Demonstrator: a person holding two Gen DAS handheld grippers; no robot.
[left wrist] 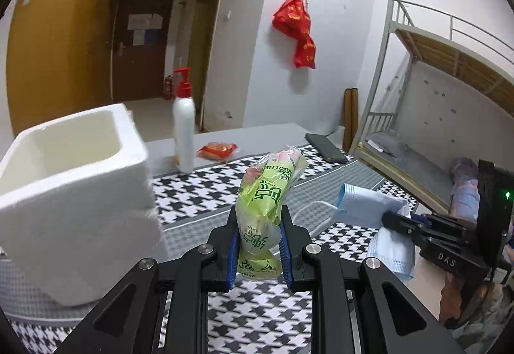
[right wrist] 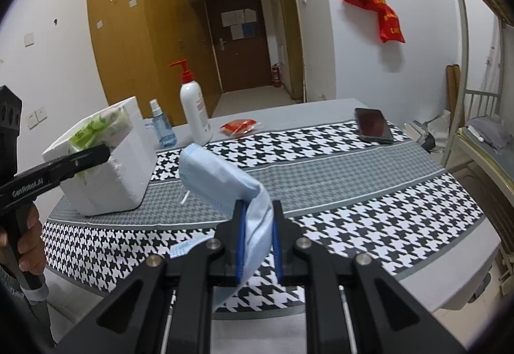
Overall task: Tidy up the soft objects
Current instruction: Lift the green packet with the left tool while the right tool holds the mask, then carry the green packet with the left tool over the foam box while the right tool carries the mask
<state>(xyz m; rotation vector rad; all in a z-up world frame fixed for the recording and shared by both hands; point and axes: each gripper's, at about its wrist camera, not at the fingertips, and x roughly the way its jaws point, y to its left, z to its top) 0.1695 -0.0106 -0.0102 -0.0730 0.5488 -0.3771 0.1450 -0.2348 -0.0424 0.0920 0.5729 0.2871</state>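
Starting at the left: white foam box (left wrist: pixel 74 190), thick-walled, rectangular, grainy surface, open top, standing on the table's houndstooth cloth (left wrist: pixel 199 193). In the right wrist view its near face is chipped and rough.

Left gripper (left wrist: pixel 259 241): jaws clamped on a green tissue pack (left wrist: pixel 266 203), a soft crinkly plastic wrap with printed characters, squeezed at its lower part between the blue ribbed pads (left wrist: pixel 232 261). Pack stands roughly upright, tilted slightly right. In the right wrist view the pack (right wrist: pixel 96 126) sits at the open top of the foam box (right wrist: pixel 106 168), with the left gripper (right wrist: pixel 93 156) reaching across the rim; whether the pack touches the box wall cannot be told.

Behind the box: small clear blue spray bottle (right wrist: pixel 160 126), then a tall white pump bottle (left wrist: pixel 183 135) with red pump head, smooth plastic. Beside it, a flat red sachet (left wrist: pixel 217 151), glossy.

Right gripper (right wrist: pixel 259 238): jaws closed on a pale blue face mask (right wrist: pixel 225 180), soft pleated fabric, folded over and draped, lifted off the cloth. A white ear loop (right wrist: pixel 183 195) dangles at its left edge. From the left wrist view the mask (left wrist: pixel 369 203) droops on either side of the right gripper (left wrist: pixel 390 219).

Far right on the cloth: black phone (right wrist: pixel 374 126), flat, glossy, face up, well apart from everything else.
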